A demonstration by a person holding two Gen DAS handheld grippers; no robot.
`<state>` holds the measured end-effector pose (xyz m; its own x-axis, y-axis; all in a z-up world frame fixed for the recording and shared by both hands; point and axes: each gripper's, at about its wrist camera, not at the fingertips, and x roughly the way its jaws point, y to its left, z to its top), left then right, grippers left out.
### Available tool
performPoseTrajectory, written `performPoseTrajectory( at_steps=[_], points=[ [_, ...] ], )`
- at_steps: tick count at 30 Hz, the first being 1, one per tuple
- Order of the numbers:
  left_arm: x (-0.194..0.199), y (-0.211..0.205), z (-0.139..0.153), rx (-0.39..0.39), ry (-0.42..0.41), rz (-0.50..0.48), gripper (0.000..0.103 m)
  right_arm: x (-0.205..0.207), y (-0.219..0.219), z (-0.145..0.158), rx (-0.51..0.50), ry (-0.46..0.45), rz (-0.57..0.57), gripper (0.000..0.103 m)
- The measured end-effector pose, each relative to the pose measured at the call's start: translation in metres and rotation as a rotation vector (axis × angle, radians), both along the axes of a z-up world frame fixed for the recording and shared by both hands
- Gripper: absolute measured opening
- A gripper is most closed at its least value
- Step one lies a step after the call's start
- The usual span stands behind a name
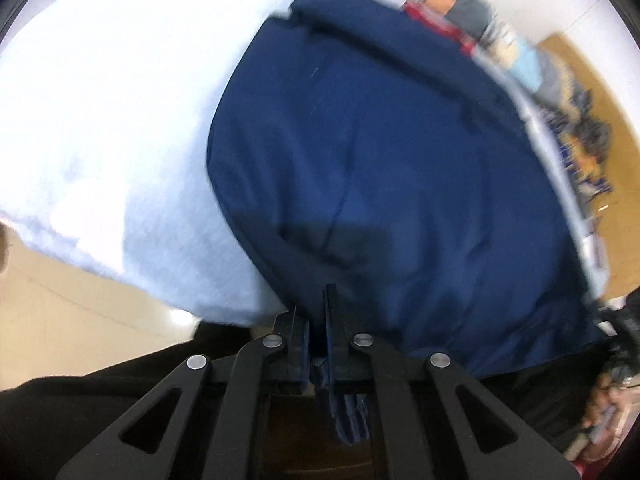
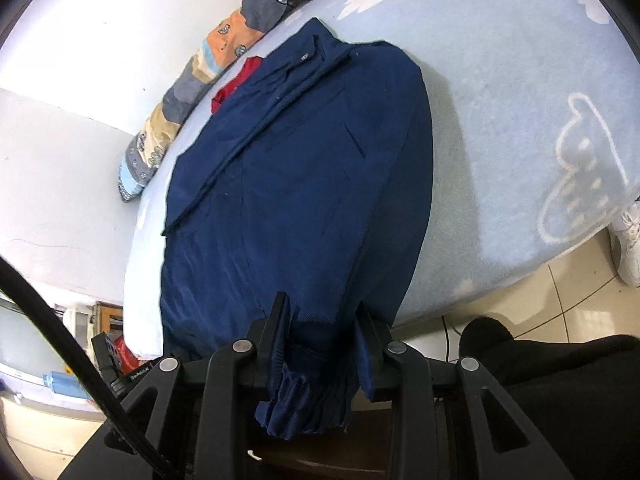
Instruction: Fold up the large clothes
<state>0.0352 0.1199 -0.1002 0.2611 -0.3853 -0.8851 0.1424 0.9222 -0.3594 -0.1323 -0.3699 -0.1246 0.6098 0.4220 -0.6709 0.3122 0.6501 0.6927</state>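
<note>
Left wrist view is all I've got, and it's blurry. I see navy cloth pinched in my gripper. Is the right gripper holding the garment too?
Observer: Yes, the right gripper has a bunched edge of the navy garment between its fingers, wider apart than the left gripper.
Operator: Is the garment lying flat?
Observer: Mostly; it is spread on the pale blue bed cover, with the collar at the far end.
Operator: Anything under it?
Observer: A red cloth peeks out at the far left edge, near the patterned quilt.
</note>
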Motion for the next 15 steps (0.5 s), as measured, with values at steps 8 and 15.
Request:
performPoseTrajectory(
  at_steps=[8,15],
  points=[
    [0.028,0.025,0.039,-0.101,-0.112,0.035,0.005,0.005,-0.032,0.037,0.016,-0.111,-0.047,0.022],
    [0.048,0.001,0.045,-0.099,-0.145,0.023,0.005,0.032,-0.058,0.072,-0.013,-0.162,-0.03,0.018]
  ],
)
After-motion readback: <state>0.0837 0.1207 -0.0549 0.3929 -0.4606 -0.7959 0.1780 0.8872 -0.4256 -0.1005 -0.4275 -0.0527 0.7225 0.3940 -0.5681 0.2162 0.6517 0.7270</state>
